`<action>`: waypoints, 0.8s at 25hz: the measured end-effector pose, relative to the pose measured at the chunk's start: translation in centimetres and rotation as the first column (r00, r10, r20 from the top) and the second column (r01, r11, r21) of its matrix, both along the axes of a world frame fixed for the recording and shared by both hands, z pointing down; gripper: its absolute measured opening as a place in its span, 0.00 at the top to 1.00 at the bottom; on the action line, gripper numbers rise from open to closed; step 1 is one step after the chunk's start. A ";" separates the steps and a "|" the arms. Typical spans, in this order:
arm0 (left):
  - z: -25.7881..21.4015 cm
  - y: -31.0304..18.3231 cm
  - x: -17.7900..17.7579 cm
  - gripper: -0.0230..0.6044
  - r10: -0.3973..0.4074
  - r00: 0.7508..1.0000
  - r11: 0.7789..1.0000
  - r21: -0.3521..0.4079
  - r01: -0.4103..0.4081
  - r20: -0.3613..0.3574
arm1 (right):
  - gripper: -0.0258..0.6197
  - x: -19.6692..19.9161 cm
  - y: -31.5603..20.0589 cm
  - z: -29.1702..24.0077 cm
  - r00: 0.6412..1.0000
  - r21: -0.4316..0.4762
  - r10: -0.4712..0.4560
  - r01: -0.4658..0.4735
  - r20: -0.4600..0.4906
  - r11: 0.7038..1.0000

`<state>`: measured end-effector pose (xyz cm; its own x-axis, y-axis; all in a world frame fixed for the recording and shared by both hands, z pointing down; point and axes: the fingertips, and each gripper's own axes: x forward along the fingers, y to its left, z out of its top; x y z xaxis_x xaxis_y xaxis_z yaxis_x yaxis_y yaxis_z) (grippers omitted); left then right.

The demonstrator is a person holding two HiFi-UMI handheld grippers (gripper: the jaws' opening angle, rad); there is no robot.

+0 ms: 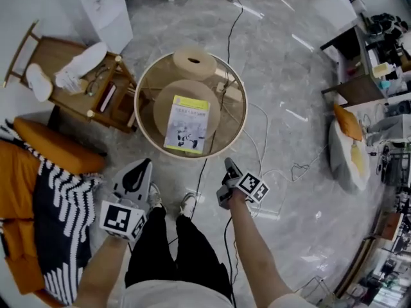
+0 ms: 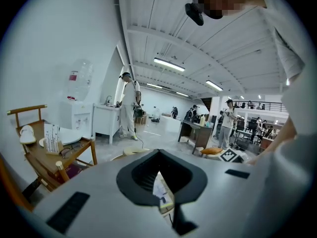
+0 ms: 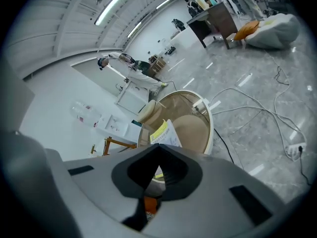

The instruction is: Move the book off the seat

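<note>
A: Book (image 1: 187, 124): where does it lie?

B: Flat and cover up on the round seat (image 1: 168, 104), inside the ring frame (image 1: 139, 101) of the round chair. The yellow band on its cover is on the far side, and its near edge comes close to the seat's front edge. Beyond it is a round back cushion (image 1: 194, 63).

A: Do the views differ?

B: The head view shows the whole cover from above. The right gripper view sees the book (image 3: 166, 133) at a slant just past its jaws. The left gripper view gives only a sliver of the book (image 2: 161, 192) through the gap behind its jaws, but it shows people standing (image 2: 130, 107) far across the hall.

A: What room is there around the chair?

B: A wooden chair (image 1: 77, 88) stands just beside the ring on the left, with an orange cushion (image 1: 58, 147) nearer. To the right the grey floor (image 1: 295, 76) is open, crossed by cables (image 1: 282, 172).

A: And the hands?

B: Both forearms reach forward over the person's shoes (image 1: 187, 204). The left gripper (image 1: 142, 165) and right gripper (image 1: 228, 163) point toward the chair, short of the ring and well apart from the book. In their own views the left gripper (image 2: 158, 153) and right gripper (image 3: 157, 148) each have their jaws pressed together with nothing between them.
</note>
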<state>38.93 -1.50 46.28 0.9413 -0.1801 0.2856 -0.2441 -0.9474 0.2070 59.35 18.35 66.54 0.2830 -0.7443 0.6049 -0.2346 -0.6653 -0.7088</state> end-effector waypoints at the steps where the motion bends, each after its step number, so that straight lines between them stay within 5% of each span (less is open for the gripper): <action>1: -1.0 0.3 0.0 0.94 -0.001 1.000 1.000 0.008 0.001 -0.009 | 0.93 0.2 0.5 -1.1 1.000 0.008 0.006 -0.006 -0.010 1.000; 20: -13.9 1.5 -2.0 0.94 -0.043 0.993 0.991 0.125 0.056 -0.108 | 0.93 2.8 1.1 -18.2 0.955 0.128 -0.060 0.101 -0.291 0.987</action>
